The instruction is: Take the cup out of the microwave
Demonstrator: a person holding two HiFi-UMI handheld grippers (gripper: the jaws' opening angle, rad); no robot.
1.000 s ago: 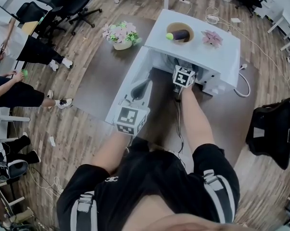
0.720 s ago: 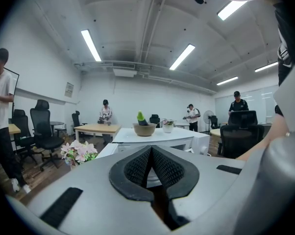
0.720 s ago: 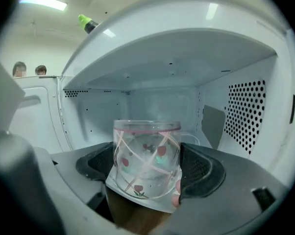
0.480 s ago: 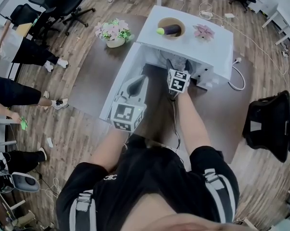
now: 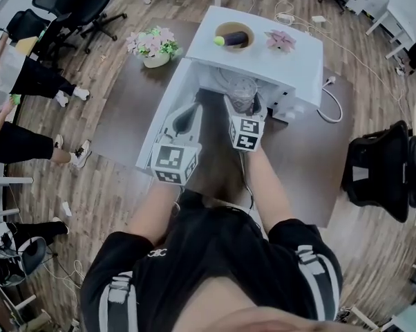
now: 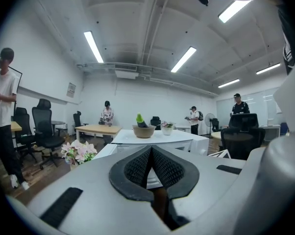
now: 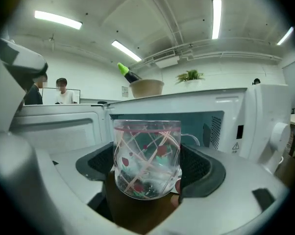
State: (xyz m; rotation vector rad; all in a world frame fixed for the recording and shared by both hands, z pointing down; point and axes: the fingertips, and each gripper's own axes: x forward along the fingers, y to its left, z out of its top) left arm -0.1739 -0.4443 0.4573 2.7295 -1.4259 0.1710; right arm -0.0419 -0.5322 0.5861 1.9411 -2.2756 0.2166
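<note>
Cup (image 7: 146, 151) stands upright at the mouth of the open microwave (image 7: 221, 126), clamped between the pads of the right tool (image 7: 147, 177). The cavity lies straight behind it and the bare desk (image 5: 312, 158) lies nearer the person. The left tool (image 6: 151, 173), its pads pressed together on nothing, sits off by the open door (image 7: 59, 126), so the pull-back looks to be the right hand's.
</note>
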